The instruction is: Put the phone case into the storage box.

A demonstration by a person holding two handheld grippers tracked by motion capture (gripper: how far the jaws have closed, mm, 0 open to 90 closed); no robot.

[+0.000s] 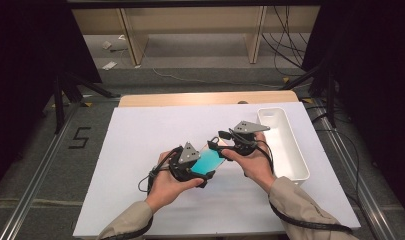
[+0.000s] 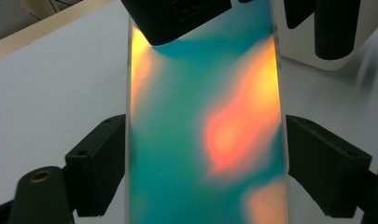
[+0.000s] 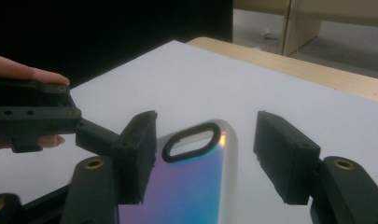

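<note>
**Phone case held between two grippers above the white board**

The phone case (image 1: 210, 160) sits over the middle of the board (image 1: 140, 135), lifted between both hands, left of the white bin (image 1: 285, 145). From the high view it reads as a small teal patch; its ends are covered by the grippers, and whether it clears the board cannot be told.

The left gripper (image 1: 197, 170) is clamped on the case: in the left gripper view its two black pads press on the long edges of the case (image 2: 205, 140), one at each side. That view is blurred and very close, so the iridescent teal and orange surface has no readable detail, and the near end is cut off by the bottom edge. The far end is hidden under the dark body of the right gripper (image 2: 177, 14).

The right gripper (image 1: 225, 145) has its jaws apart, one on each side of the case's camera-hole end (image 3: 196, 163). A gap shows beside the right pad; the left pad overlaps the case edge, so contact there is hard to judge. The lower part of the case is cut off. Part of the left gripper (image 3: 32, 116) and fingertips (image 3: 23, 70) show at the left edge.
</note>
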